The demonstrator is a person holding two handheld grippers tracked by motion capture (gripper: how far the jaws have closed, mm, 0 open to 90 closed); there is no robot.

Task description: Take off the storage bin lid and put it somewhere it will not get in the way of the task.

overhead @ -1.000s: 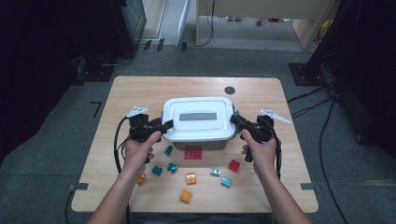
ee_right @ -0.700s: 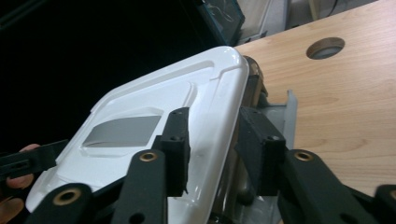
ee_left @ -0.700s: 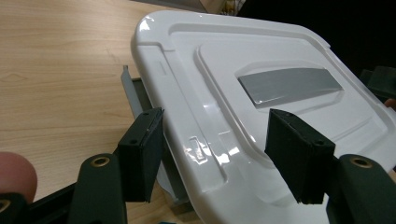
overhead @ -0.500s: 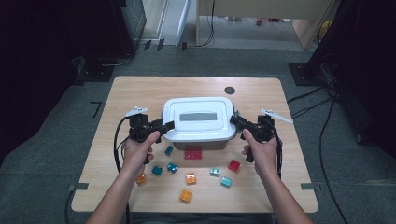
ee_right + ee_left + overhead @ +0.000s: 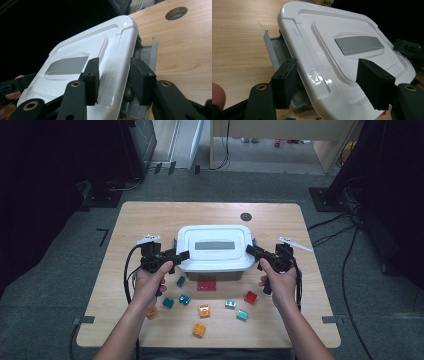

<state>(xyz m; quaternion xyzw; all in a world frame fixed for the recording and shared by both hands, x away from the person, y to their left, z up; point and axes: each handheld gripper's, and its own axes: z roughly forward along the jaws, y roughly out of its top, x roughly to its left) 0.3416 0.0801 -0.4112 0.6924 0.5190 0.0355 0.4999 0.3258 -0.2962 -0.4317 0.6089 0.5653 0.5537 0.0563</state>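
Observation:
A box (image 5: 215, 270) with a white lid (image 5: 215, 245) stands mid-table. My left gripper (image 5: 182, 256) is at the lid's left end and my right gripper (image 5: 252, 251) at its right end. In the left gripper view the lid (image 5: 337, 50) runs between the wide-apart jaws of the left gripper (image 5: 329, 85), one jaw under the rim and one over the top. In the right gripper view the right gripper (image 5: 115, 80) has closed its jaws around the rim of the lid (image 5: 100, 55). A grey latch (image 5: 270, 47) hangs open at the left end, and another latch (image 5: 150, 55) at the right.
Several small bricks lie on the table in front of the box: a red plate (image 5: 206, 284), a red brick (image 5: 250, 297), orange ones (image 5: 198, 329) and teal ones (image 5: 168, 302). A round hole (image 5: 245, 216) is in the tabletop behind the box.
Both grippers have edged inward onto the lid's two ends and risen slightly. The box and the bricks have stayed put.

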